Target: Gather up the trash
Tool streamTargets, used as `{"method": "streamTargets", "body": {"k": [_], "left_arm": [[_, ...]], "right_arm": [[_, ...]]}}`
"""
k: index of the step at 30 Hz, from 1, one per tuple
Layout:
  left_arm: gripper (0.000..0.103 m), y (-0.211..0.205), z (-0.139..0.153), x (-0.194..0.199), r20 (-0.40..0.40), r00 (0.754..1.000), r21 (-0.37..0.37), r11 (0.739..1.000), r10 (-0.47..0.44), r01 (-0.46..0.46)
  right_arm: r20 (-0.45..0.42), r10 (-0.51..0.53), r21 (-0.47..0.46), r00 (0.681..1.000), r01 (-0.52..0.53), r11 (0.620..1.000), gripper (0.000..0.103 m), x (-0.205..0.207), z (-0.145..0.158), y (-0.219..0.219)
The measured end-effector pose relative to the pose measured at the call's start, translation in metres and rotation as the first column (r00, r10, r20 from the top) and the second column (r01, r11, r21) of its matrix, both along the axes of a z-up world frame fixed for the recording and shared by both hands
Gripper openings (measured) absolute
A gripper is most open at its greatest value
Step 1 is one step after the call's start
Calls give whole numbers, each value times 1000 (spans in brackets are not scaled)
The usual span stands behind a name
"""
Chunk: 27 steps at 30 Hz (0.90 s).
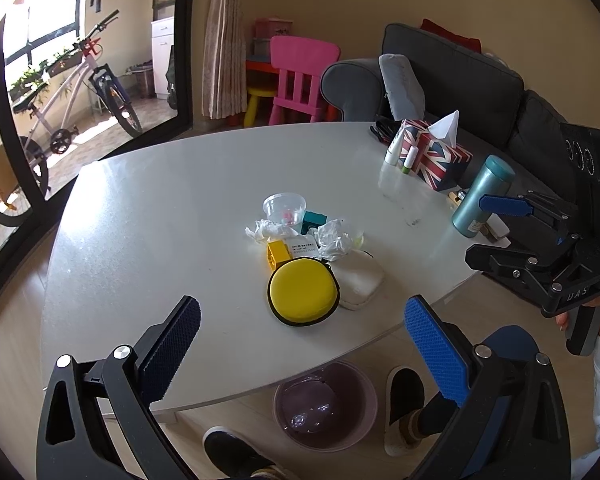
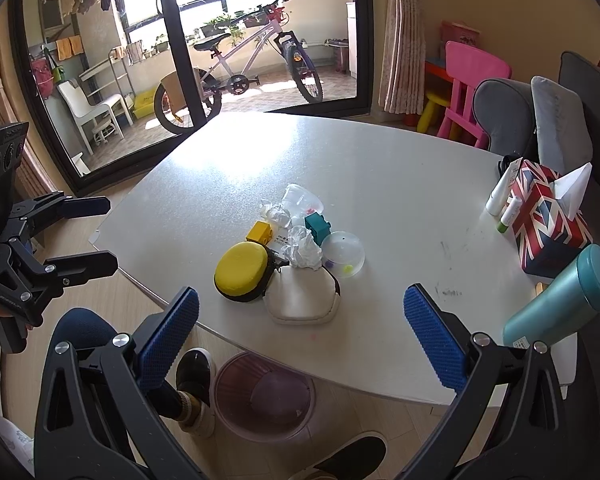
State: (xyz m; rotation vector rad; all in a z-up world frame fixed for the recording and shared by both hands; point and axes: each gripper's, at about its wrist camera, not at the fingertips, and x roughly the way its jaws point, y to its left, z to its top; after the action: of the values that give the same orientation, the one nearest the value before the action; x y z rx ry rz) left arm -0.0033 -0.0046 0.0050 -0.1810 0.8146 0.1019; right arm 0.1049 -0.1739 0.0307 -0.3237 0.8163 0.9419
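Note:
Two crumpled white tissues (image 1: 266, 230) (image 1: 334, 238) lie mid-table beside a clear plastic cup (image 1: 285, 208), a yellow round case (image 1: 302, 290), a white pouch (image 1: 360, 278), and yellow (image 1: 278, 254) and teal blocks (image 1: 312, 220). The right wrist view shows the same tissues (image 2: 276, 214) (image 2: 304, 250) and a clear dome lid (image 2: 343, 254). A lined purple bin (image 1: 324, 404) (image 2: 264, 396) stands on the floor under the near table edge. My left gripper (image 1: 304, 344) (image 2: 112, 234) and right gripper (image 2: 302, 332) (image 1: 478, 230) hover open and empty before the pile.
The white table (image 1: 160, 220) also carries a flag-patterned tissue box (image 2: 548, 216), small tubes (image 2: 500, 196) and a teal flask (image 2: 564, 296) at its right end. A person's shoes (image 1: 404, 404) flank the bin. A grey sofa (image 1: 460, 68) and pink chair (image 1: 300, 80) stand beyond.

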Motion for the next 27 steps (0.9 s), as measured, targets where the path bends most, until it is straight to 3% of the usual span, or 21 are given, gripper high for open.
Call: {"method": "streamTargets", "body": {"k": [14,27], "left_arm": [[98,0,-5,5,-9,1000,-7,1000,0,0],[98,9,-31,40,-72,997,-39,999,2,-5]], "right_arm": [[-4,-1,0,1000,1,1000,100,1,-1,0],[-26,-7,-12,1000,7,1000,100,7,-10,-1]]}}
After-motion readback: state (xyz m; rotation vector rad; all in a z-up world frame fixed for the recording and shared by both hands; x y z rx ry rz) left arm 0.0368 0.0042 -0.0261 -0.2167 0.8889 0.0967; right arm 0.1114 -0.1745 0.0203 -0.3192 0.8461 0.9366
